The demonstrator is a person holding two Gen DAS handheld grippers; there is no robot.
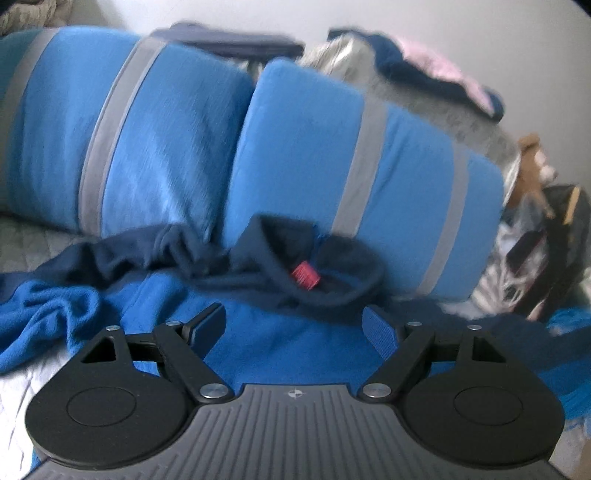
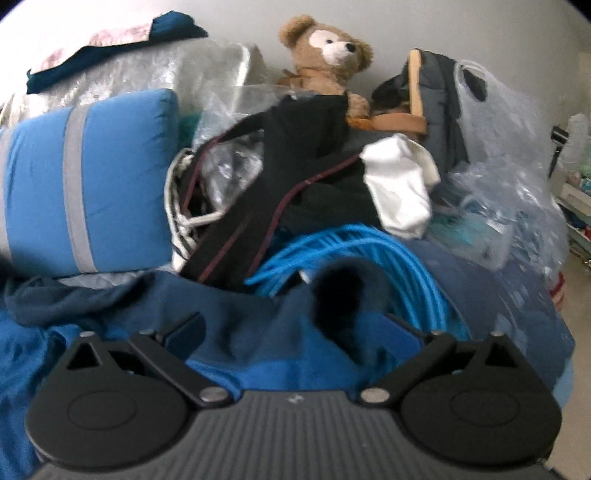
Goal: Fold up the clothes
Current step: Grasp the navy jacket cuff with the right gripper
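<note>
Big blue pillows [image 1: 177, 125] line the wall. My blue fleece top [image 1: 280, 343] lies spread on the bed [image 1: 22, 384] below them, navy collar [image 1: 314, 273] against the pillows. Left fingers [image 1: 293, 326] and right fingers [image 2: 295, 332] both gape wide over it, gripping nothing.

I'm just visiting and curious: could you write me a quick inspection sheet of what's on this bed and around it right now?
Surface: pale quilted bedcover, mostly buried under fabric.
Job's things: blue fleece garment with navy collar and red tag, spread out, not yet folded.
Clutter: two blue pillows with grey stripes; teddy bear; black garment; white cloth; plastic bags.
Grippers: left gripper and right gripper over the fleece, jaws wide, holding nothing.
Cables: coiled bright blue cable beside the garment.
Surroundings: plain light wall; shelves at far right, blurred.
</note>
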